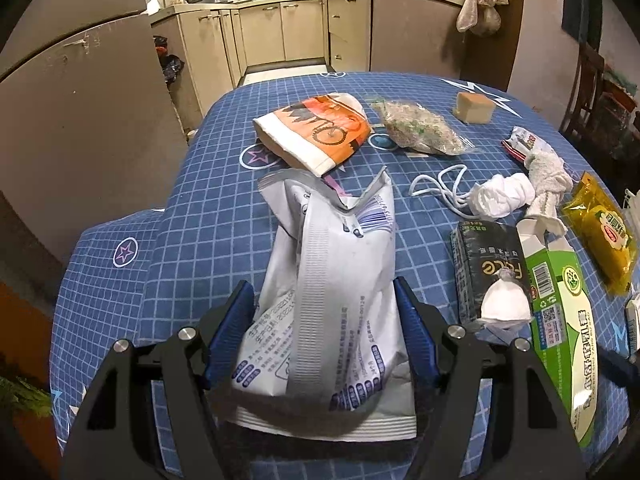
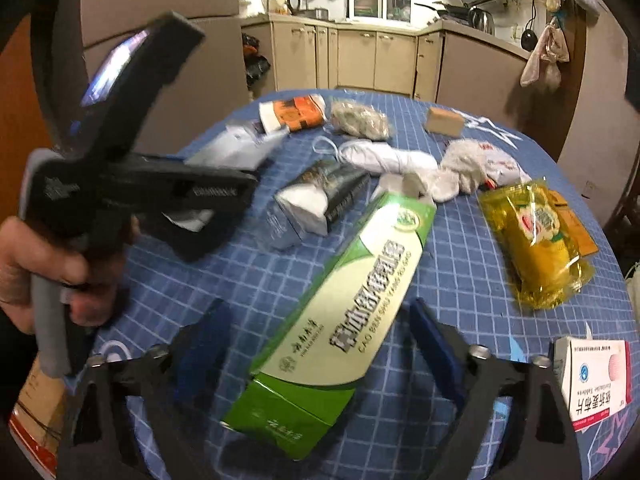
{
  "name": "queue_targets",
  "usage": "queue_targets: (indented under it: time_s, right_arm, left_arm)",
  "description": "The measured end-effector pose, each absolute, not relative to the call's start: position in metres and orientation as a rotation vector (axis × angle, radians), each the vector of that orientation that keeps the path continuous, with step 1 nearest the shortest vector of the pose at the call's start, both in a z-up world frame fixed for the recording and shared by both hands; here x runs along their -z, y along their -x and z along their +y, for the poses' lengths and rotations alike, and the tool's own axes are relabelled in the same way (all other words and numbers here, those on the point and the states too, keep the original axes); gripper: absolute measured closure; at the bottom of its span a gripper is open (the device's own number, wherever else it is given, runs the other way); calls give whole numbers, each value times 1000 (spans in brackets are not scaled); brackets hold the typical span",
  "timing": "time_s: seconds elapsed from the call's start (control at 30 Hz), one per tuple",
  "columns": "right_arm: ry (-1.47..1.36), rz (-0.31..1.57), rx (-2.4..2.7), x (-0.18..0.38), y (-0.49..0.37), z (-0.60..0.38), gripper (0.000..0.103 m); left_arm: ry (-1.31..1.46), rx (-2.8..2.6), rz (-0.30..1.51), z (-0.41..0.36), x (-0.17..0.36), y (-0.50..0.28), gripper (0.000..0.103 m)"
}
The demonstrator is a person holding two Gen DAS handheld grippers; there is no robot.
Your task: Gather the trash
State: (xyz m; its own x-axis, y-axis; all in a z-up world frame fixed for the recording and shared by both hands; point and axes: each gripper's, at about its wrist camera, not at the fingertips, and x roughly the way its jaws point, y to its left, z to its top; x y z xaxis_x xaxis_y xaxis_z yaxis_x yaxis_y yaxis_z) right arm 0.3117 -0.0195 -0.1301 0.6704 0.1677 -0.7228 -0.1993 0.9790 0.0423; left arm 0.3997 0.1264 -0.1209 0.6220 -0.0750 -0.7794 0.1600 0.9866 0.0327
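My left gripper (image 1: 325,316) has its jaws pinching a crumpled white bag (image 1: 320,300), lifted a little over the blue checked counter (image 1: 200,200). My right gripper (image 2: 320,344) hangs with its jaws spread wide on either side of a long green carton (image 2: 340,300) lying flat on the counter; I cannot tell whether the pads touch it. Beyond the carton I see a dark packet (image 2: 320,200), a yellow packet (image 2: 536,240), a white cloth (image 2: 392,160) and an orange pouch (image 2: 292,114). A white pill box (image 2: 596,380) lies at the right edge.
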Motion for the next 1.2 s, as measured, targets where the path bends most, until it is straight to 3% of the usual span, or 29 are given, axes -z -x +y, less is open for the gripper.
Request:
queue_targets:
  time_s: [0.27, 0.87, 0.97, 1.03, 1.1, 1.2]
  right_arm:
    - [48, 806, -190, 130, -310, -31, 52]
    - [33, 787, -199, 123, -301, -45, 61]
    - [51, 807, -193, 126, -302, -46, 61]
    - [25, 814, -192, 128, -301, -50, 55]
    - [-28, 796, -229, 122, -295, -56, 31]
    - [-48, 702, -253, 102, -274, -64, 9]
  left_arm:
    - [-118, 92, 882, 128, 119, -395, 37]
    - [-159, 78, 861, 123, 116, -389, 50]
    - [-152, 104, 872, 120, 115, -387, 48]
    - [-176, 98, 870, 115, 116, -385, 46]
    - [-178, 98, 879, 116, 116, -381, 42]
    - [-165, 55, 851, 125, 105, -367, 29]
